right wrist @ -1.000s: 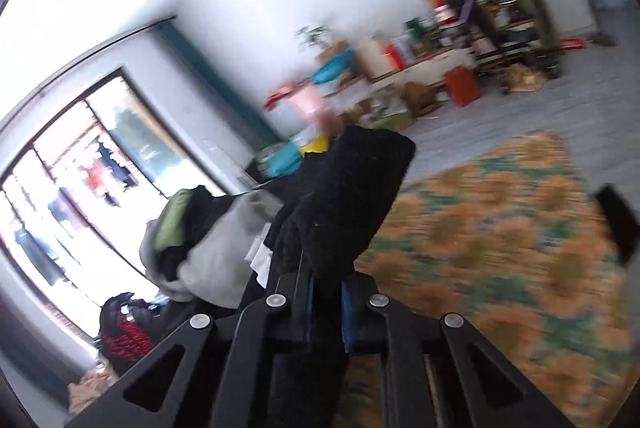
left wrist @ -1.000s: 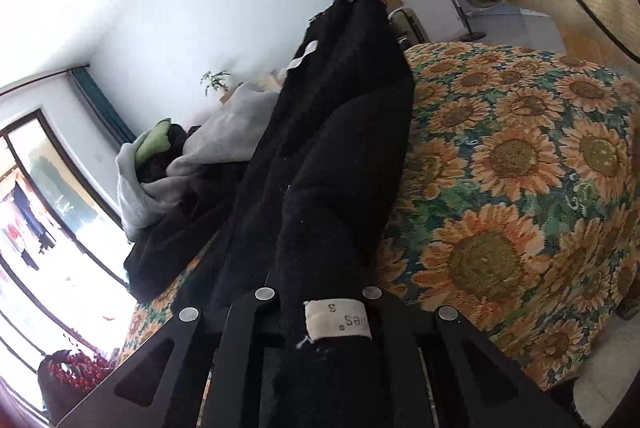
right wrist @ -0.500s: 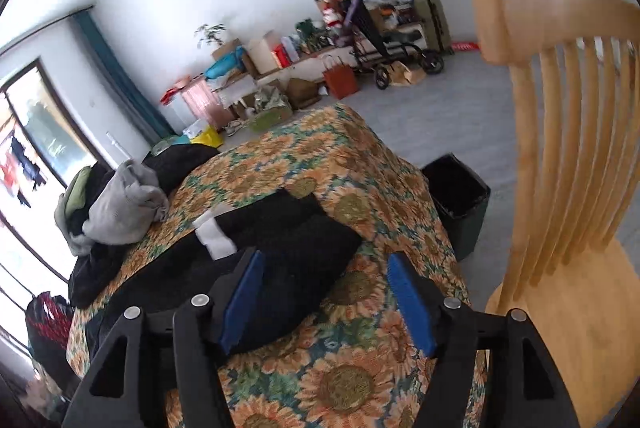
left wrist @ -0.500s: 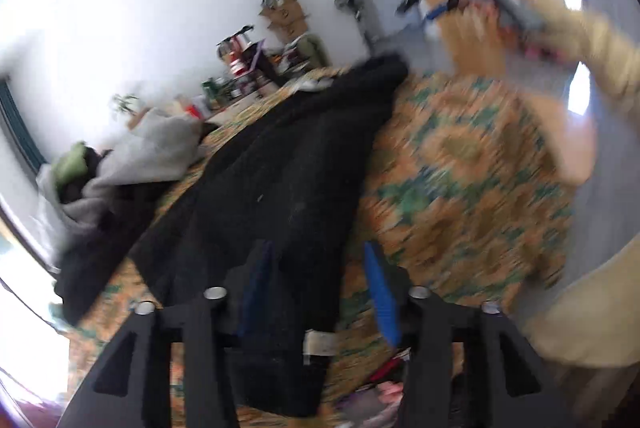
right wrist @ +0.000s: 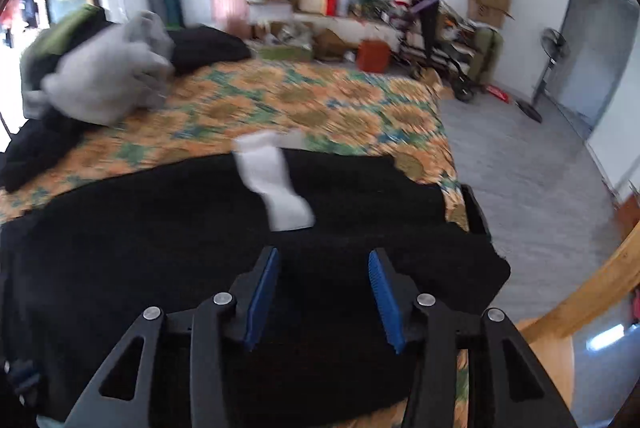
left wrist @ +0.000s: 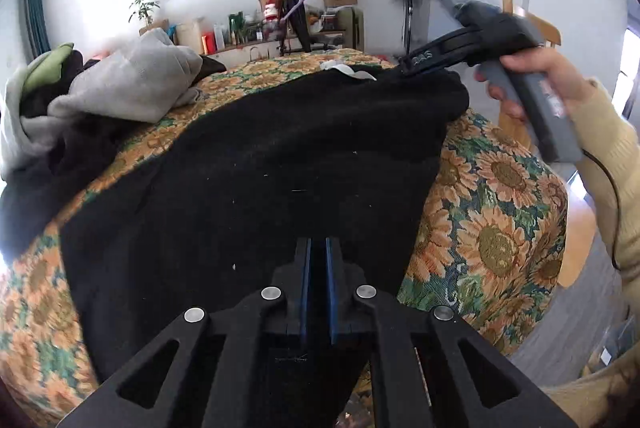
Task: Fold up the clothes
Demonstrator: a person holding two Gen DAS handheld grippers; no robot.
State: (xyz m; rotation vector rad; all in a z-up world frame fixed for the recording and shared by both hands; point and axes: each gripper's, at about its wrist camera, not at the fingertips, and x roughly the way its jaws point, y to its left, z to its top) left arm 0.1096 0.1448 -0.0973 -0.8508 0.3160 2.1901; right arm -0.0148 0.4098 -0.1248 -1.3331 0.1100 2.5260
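Note:
A black garment lies spread flat on the sunflower-patterned table. A white label shows at its far edge. My left gripper is at the near edge. Its jaws are closing and stand almost together, with black cloth in the narrow gap between the blue pads. My right gripper hovers low over the far right corner of the garment. Its jaws are closing but still apart, with cloth beneath them and nothing pinched. In the left wrist view a hand holds the right gripper there.
A pile of grey, black and green clothes sits on the table's far left. A wooden chair stands close on the right, with a black bin by the table's corner. Shelves, boxes and a fan line the back wall.
A second ago both grippers held the garment up in the air. They then opened and it dropped flat on the table. Since then the left jaws have closed and the right gripper has come down.

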